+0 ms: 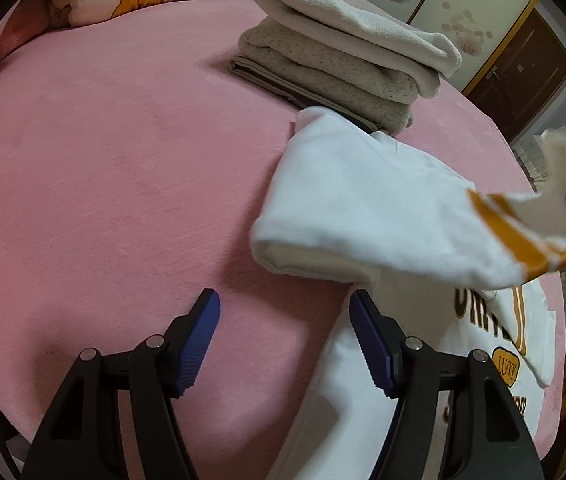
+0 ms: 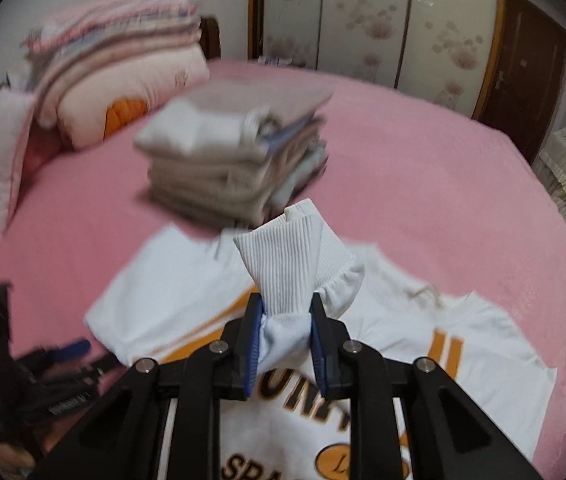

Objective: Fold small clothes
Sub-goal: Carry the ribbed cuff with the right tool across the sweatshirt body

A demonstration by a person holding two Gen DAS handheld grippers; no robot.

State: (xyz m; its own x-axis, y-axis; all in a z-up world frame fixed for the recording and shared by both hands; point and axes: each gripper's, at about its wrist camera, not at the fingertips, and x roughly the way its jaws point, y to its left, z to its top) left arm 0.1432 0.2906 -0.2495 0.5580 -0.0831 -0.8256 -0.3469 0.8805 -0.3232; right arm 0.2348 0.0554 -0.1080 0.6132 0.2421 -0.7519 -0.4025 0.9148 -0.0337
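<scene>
Folded stack (blurred) behind sweatshirt

The white sweatshirt carries all the legible print; in the left wrist view dark, gold-edged block letters on its chest are cut off by a folded sleeve, so only fragments show; below them a gold oval badge reads "LUCKY"; in the right wrist view the chest lettering shows roughly "UN" between the tool's arms, lower letters read "SPA", and the badge shows only "L".
</scene>
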